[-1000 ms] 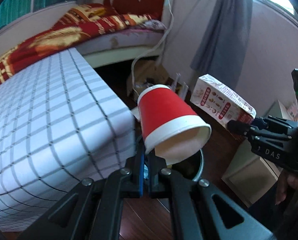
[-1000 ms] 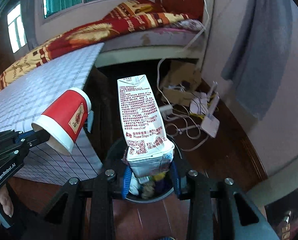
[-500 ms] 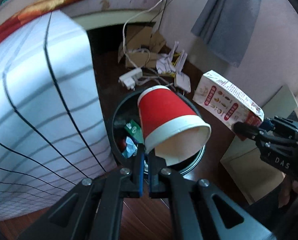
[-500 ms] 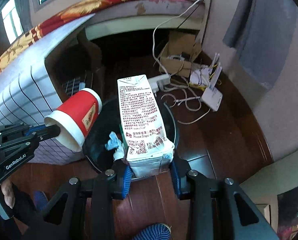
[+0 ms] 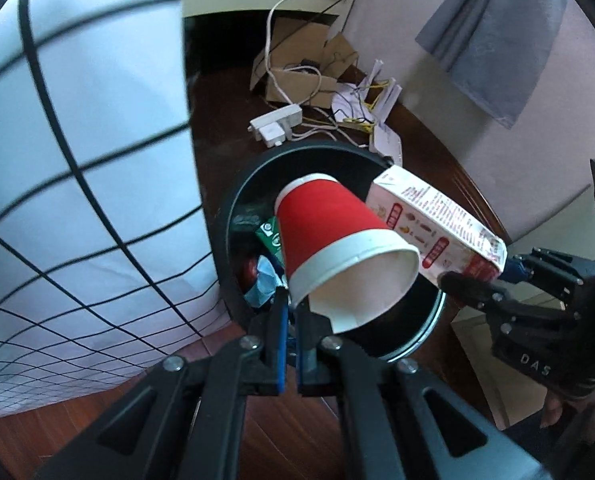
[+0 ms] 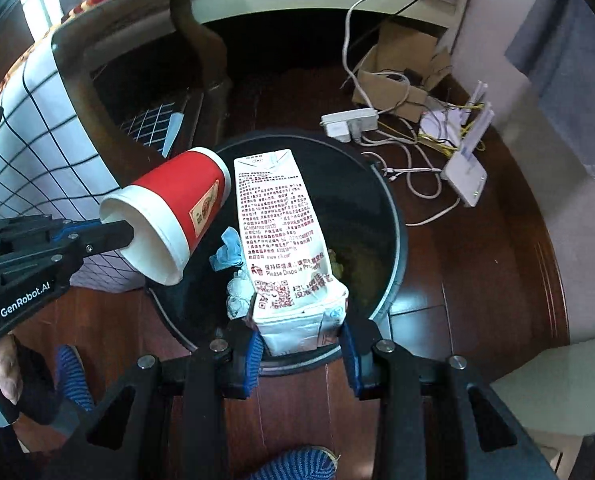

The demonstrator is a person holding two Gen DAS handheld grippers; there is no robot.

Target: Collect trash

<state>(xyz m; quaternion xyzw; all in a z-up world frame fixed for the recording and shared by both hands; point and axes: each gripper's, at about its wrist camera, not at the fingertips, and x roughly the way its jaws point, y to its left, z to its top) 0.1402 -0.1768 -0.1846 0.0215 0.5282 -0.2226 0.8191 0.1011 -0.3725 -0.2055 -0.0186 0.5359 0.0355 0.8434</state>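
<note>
The red paper cup [image 5: 329, 228] hangs tilted over the round black trash bin [image 5: 233, 216], its open white-rimmed mouth facing back toward the left gripper [image 5: 291, 312], whose jaws are pressed together on the cup's rim wall. Seen from the right wrist, the cup [image 6: 177, 208] sits over the bin's left edge [image 6: 393, 216], base pointing toward the bin's middle. Just beside it, the white milk carton [image 6: 281, 232] with red print is held lengthwise over the bin's opening, its folded bottom end pinched between the blue pads of the right gripper [image 6: 301, 340]. In the left wrist view the carton [image 5: 437, 224] lies right behind the cup; whether they touch I cannot tell. Inside the bin lie crumpled blue and white tissue [image 6: 227, 250] and a green wrapper [image 5: 269, 236]. The bin stands on a dark wooden floor [image 6: 477, 260], next to a table draped in a white checked cloth [image 5: 89, 168]. Beyond it lie a white power strip [image 6: 349, 122], tangled cables and a torn cardboard box [image 6: 397, 80]. A person's hand [image 6: 7, 372] grips the left tool's handle.
</note>
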